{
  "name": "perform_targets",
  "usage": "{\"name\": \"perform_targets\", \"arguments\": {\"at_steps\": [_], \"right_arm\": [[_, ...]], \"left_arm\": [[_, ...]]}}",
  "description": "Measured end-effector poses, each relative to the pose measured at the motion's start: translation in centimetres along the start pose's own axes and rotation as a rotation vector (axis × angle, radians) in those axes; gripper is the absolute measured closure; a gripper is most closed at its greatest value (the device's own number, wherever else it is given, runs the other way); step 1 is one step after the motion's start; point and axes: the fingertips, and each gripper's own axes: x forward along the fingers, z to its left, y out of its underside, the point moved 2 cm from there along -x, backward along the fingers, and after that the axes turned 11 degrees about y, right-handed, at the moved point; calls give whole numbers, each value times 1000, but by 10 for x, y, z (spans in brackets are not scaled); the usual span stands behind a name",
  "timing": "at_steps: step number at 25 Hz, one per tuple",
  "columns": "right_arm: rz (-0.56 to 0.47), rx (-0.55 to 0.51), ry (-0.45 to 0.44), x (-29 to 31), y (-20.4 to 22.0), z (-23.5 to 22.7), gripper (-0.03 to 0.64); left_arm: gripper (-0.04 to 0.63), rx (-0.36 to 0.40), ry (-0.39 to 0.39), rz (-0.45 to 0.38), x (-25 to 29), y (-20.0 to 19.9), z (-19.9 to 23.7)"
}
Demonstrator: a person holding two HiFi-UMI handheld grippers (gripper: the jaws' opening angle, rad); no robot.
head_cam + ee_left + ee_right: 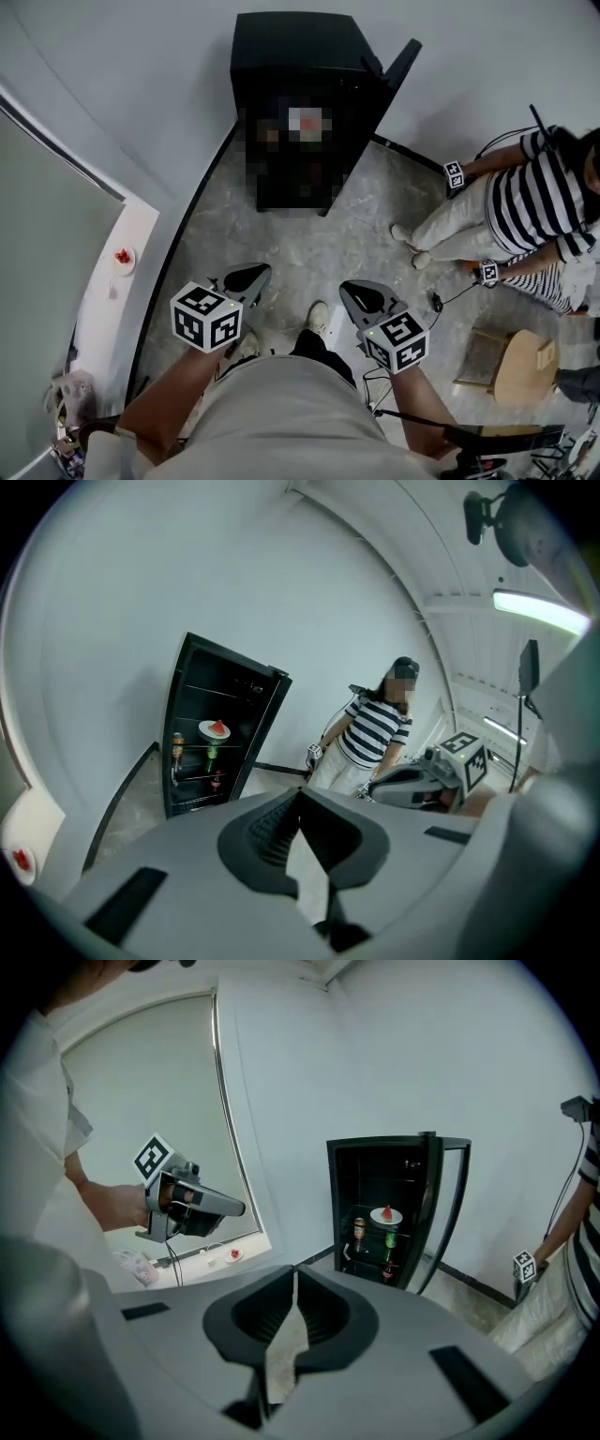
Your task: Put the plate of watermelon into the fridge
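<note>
The black fridge (300, 56) stands open against the far wall, its door (398, 61) swung to the right. The white plate of watermelon (215, 729) rests on an upper glass shelf inside the fridge (265, 714); the right gripper view shows the same plate (386, 1214). My left gripper (246, 278) and right gripper (361, 298) hover side by side over the floor, well short of the fridge. The left gripper (300, 794) is shut with nothing in it. The right gripper (295, 1274) is also shut and holds nothing.
Bottles and a can (360, 1230) stand on the lower shelves. A small plate with something red (123, 257) lies on the white sill at left. A person in a striped shirt (534, 202) sits at right, beside a wooden stool (525, 366) and floor cables (441, 302).
</note>
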Motion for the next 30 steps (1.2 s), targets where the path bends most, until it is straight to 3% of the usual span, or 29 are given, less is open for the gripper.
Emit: {"name": "perform_targets", "arguments": {"at_steps": [7,14,30], "right_arm": [[-19,31,38,-10,3,96,594],[-7,40,67,-25,22,159,597],[-13,-30,37,-25,9,198,601]], "left_arm": [[583,48,72,36,-89,38,-12],[583,60,113,47,-139,77,-20],[583,81,126,43,-174,93,-33]]}}
